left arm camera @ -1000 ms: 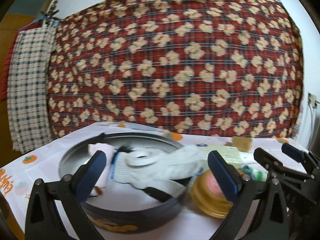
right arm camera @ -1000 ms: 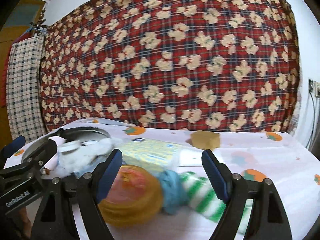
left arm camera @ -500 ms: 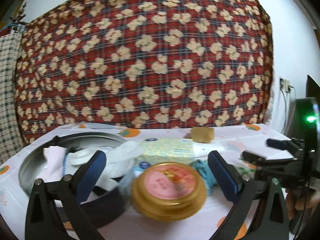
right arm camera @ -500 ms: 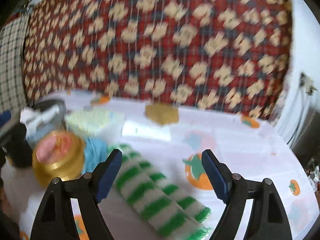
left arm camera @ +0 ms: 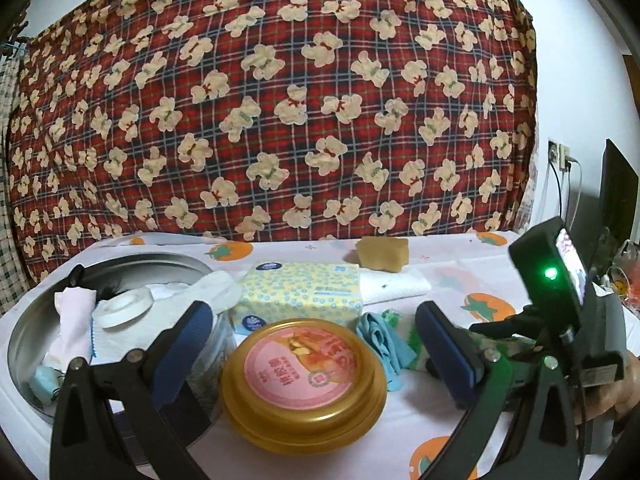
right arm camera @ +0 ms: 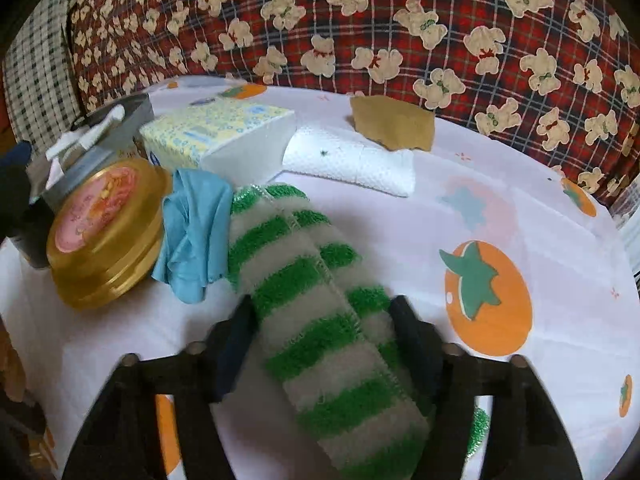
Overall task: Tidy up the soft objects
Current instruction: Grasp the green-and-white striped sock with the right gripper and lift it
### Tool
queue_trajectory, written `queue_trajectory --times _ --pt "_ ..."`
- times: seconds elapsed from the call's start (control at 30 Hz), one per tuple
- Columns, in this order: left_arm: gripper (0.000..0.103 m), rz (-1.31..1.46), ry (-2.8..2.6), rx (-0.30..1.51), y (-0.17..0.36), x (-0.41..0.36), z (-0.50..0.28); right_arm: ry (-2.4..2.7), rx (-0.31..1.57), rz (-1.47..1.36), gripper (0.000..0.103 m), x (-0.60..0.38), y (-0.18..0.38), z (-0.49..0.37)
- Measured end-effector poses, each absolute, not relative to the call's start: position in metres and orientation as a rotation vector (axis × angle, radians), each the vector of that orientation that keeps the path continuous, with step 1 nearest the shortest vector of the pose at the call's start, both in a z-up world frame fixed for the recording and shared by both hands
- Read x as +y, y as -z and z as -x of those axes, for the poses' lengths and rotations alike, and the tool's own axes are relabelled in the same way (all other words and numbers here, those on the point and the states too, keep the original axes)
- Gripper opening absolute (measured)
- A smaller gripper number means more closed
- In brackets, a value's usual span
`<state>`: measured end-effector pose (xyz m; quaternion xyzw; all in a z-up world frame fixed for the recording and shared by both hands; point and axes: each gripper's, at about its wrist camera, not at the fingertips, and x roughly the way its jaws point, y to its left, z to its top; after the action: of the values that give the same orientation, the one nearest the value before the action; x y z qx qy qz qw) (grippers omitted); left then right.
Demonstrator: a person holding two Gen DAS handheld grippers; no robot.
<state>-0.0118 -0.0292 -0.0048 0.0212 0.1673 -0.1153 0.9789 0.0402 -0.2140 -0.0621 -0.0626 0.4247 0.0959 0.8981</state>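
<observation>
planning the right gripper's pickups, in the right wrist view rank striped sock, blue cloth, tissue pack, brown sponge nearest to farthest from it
1. striped sock, between the closing jaws of the right gripper
2. blue cloth, left of it
3. tissue pack, farther back left
4. brown sponge, at the back edge

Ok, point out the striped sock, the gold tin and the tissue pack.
striped sock (right arm camera: 320, 320), right wrist view, on a green stripe between the fingers.
gold tin (left arm camera: 300, 364), left wrist view, on the pink lid label.
tissue pack (left arm camera: 300, 292), left wrist view, on its yellow patterned top.
</observation>
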Motion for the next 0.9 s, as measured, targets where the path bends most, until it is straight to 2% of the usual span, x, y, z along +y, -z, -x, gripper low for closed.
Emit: queue_trajectory --times 0.1,0.17,0.23,0.4,0.53,0.63,0.9 --pt "0.103 -0.057 0.241 0.339 0.005 -0.036 0.009 -0.207 0.870 0.100 0.051 -0.219 0.060 -0.039" --pt "0.103 -0.074 0.247 0.340 0.005 -0.042 0.007 -0.214 0.856 0.051 0.039 -0.227 0.058 -0.039" --pt "0.103 -0.090 0.259 0.342 0.005 -0.050 0.005 -0.204 0.830 -0.022 0.034 -0.239 0.053 -0.038" --pt "0.103 -0.112 0.296 0.356 0.005 -0.073 0.001 -0.123 0.798 -0.203 0.032 -0.276 0.051 -0.038" --pt "0.096 -0.144 0.326 0.354 0.006 -0.097 0.002 -0.028 0.724 -0.225 0.032 -0.291 0.042 -0.032" --pt "0.096 -0.180 0.312 0.361 0.005 -0.121 0.000 0.041 0.655 -0.215 0.032 -0.302 0.033 -0.029" --pt "0.096 -0.244 -0.047 0.540 0.019 -0.174 -0.040 0.093 0.610 -0.303 0.032 -0.330 0.025 -0.026"
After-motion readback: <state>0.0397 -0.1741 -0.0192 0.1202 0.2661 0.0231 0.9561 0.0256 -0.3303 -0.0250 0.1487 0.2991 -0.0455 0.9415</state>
